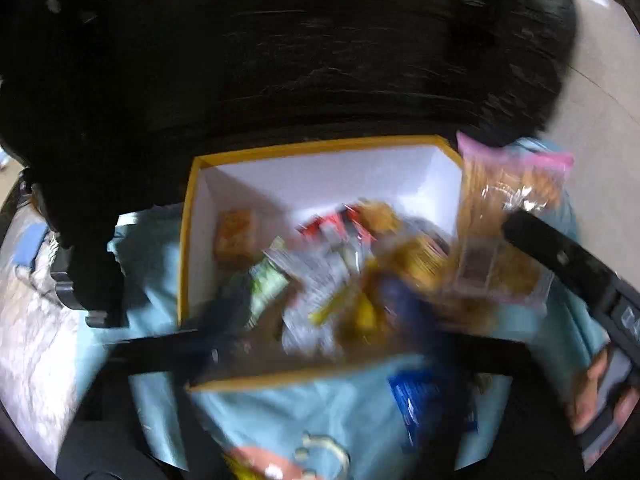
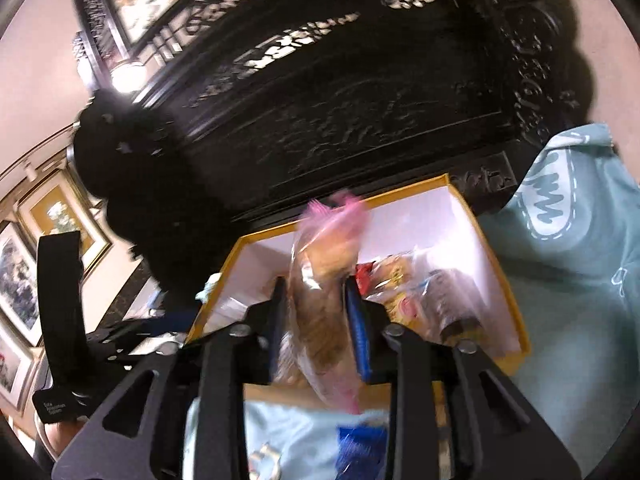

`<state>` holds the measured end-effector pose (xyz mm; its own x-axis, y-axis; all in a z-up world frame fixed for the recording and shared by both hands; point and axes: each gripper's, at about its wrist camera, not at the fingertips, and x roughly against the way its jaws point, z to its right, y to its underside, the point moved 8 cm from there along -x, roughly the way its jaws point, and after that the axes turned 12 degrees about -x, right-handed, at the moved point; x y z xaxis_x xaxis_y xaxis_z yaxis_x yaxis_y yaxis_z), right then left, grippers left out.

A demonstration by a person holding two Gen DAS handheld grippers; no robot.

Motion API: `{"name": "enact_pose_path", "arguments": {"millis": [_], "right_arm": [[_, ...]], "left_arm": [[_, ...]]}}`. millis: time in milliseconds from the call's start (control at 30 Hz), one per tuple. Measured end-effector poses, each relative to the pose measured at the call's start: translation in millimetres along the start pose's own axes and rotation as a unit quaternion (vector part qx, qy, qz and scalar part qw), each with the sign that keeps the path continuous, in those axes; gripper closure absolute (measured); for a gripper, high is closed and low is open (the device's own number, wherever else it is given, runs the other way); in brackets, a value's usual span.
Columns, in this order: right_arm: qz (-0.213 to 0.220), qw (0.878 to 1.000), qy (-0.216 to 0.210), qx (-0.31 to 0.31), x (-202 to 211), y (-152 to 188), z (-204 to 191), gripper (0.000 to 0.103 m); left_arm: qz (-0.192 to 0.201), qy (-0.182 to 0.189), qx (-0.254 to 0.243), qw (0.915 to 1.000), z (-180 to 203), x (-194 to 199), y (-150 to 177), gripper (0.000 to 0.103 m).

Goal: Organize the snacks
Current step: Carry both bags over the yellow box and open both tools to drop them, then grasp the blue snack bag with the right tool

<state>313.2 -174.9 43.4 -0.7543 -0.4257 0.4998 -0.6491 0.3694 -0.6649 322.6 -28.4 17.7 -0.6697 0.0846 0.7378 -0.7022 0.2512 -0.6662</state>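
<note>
The box (image 1: 192,240) already holds several snack packets. The right gripper (image 2: 316,320) grips a clear biscuit bag (image 2: 320,280) above it; the left gripper (image 1: 320,344) is released and empty. A blue packet (image 1: 416,404) remains on the cloth (image 1: 280,408) by the box's near edge.

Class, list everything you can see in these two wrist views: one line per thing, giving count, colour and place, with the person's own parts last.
box: one, yellow rim, white inside, on the cloth before the cabinet.
snacks: a blurred heap, mixed colours, inside the box; count unclear.
clear bag: one, pink-edged, brown contents, between the right gripper's fingers, above the box.
blue packet: one, on the cloth near the box.
cloth: one, light blue, under the box.
cabinet: one, black, carved, behind the box.
pictures: several, framed, on the wall at left.
left gripper: black, open, holding nothing.
right gripper: black, shut on the bag.
hand: one, on the right gripper.
</note>
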Motion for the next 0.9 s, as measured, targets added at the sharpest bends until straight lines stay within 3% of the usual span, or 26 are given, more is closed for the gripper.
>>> {"name": "enact_pose_path", "arguments": {"millis": [33, 67, 100, 300, 500, 667, 900], "right_arm": [[0.014, 1.000, 0.012, -0.003, 1, -2, 2, 0.038], [0.040, 0.999, 0.020, -0.009, 6, -4, 6, 0.023], [0.053, 0.998, 0.020, -0.007, 11, -3, 6, 0.018], [0.042, 0.999, 0.011, 0.020, 25, 16, 8, 0.018], [0.034, 0.996, 0.044, 0.074, 43, 39, 10, 0.017], [0.031, 0.992, 0.066, 0.100, 64, 63, 18, 0.008], [-0.013, 0.987, 0.111, 0.113, 58, 121, 43, 0.007]], "left_arm": [[0.005, -0.021, 0.002, 0.9998, -4, -4, -2, 0.002], [0.002, -0.025, 0.000, 0.9997, -4, -6, -2, 0.002], [-0.003, -0.020, -0.005, 0.9998, -3, -9, 1, 0.002], [0.002, -0.039, -0.048, 0.9981, 7, 0, 16, 0.002], [0.015, -0.033, -0.041, 0.9985, 15, 23, 26, 0.002], [0.025, -0.029, -0.037, 0.9986, 20, 45, 41, 0.002], [-0.005, -0.047, -0.038, 0.9982, 24, 57, 115, 0.002]]}}
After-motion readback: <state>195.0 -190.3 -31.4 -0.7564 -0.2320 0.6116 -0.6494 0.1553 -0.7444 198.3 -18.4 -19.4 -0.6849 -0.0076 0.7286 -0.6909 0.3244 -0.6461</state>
